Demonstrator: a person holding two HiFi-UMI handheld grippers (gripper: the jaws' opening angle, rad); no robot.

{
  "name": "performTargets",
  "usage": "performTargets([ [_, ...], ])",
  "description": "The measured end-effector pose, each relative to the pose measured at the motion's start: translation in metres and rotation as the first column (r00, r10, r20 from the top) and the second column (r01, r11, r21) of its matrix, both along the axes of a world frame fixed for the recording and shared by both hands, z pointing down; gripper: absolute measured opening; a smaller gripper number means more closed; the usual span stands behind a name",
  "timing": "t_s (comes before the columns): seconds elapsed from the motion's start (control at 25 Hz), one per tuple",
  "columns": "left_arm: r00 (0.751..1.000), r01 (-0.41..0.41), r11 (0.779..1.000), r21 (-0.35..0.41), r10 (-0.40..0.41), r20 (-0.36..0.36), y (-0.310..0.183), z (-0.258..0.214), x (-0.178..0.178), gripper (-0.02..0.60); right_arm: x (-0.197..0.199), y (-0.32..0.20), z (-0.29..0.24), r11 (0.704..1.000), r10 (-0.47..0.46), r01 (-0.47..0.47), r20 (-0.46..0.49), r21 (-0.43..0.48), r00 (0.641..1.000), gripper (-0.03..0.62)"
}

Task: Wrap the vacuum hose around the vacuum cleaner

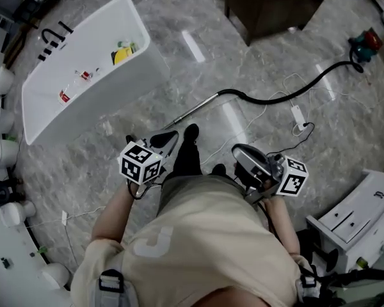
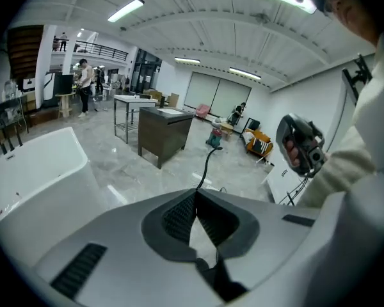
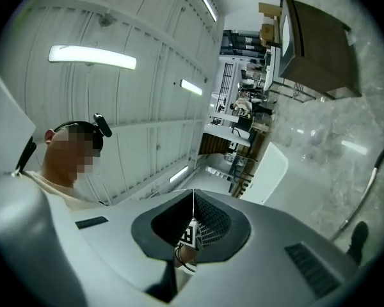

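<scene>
Ahead, vacuum hose (image 1: pixel 275 98) lies along the floor, running right to vacuum cleaner (image 1: pixel 365 45), wand end (image 1: pixel 179 120) nearest left gripper (image 1: pixel 163 142) (its jaws and those of right gripper (image 1: pixel 246 160) closed, empty).

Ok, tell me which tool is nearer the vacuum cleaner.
Right. The right tool sits to the right of the person, far short of the vacuum cleaner; the left tool is on the other side of the body, farther still.
</scene>
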State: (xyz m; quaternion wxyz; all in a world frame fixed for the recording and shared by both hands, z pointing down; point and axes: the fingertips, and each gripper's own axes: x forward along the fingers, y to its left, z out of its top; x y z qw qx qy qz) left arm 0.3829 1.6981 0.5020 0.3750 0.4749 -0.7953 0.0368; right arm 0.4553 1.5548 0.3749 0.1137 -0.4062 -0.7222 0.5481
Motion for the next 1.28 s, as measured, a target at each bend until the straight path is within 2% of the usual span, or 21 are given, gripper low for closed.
performTargets([
  [0.12,1.000,-0.018,0.999,-0.050,0.018,-0.004,0.007,0.035,-0.034,0.005,-0.029,0.002,0.010,0.999,0.026,-0.025,-0.027,0.043,0.999,0.005],
  [0.2,0.999,-0.050,0.993,-0.111,0.051,0.006,0.014,0.063,-0.059,0.005,-0.054,0.009,0.023,0.998,0.033,-0.030,-0.071,0.046,0.997,0.005],
  [0.28,0.997,-0.079,0.980,-0.184,0.079,-0.006,0.024,0.096,-0.085,0.005,-0.084,0.015,0.039,0.998,0.045,-0.039,-0.130,0.051,0.990,0.005],
  [0.44,0.992,-0.118,0.953,-0.281,0.101,-0.074,0.055,0.158,-0.132,0.005,-0.144,0.036,0.064,0.994,0.059,-0.035,-0.236,0.104,0.970,0.005],
  [0.64,0.969,-0.231,0.905,-0.358,0.179,-0.173,0.082,0.226,-0.152,0.005,-0.190,0.063,0.090,0.985,0.045,0.010,-0.321,0.170,0.946,0.005],
  [0.8,0.952,-0.268,0.875,-0.402,0.177,-0.249,0.092,0.277,-0.156,0.005,-0.201,0.067,0.113,0.986,0.041,0.024,-0.379,0.166,0.925,0.005],
  [1.0,0.942,-0.296,0.842,-0.451,0.179,-0.283,0.090,0.340,-0.165,0.005,-0.199,0.066,0.164,0.989,0.001,0.066,-0.453,0.132,0.891,0.005],
  [1.08,0.932,-0.318,0.833,-0.452,0.188,-0.309,0.080,0.377,-0.161,0.005,-0.192,0.056,0.196,0.979,-0.033,0.124,-0.477,0.162,0.878,0.005],
  [1.2,0.914,-0.378,0.794,-0.475,0.240,-0.327,0.070,0.442,-0.163,0.005,-0.190,0.033,0.260,0.962,-0.051,0.177,-0.500,0.208,0.865,0.005],
  [1.28,0.909,-0.391,0.787,-0.478,0.248,-0.336,0.068,0.484,-0.162,0.005,-0.187,0.021,0.304,0.953,-0.046,0.195,-0.521,0.234,0.852,0.005],
])
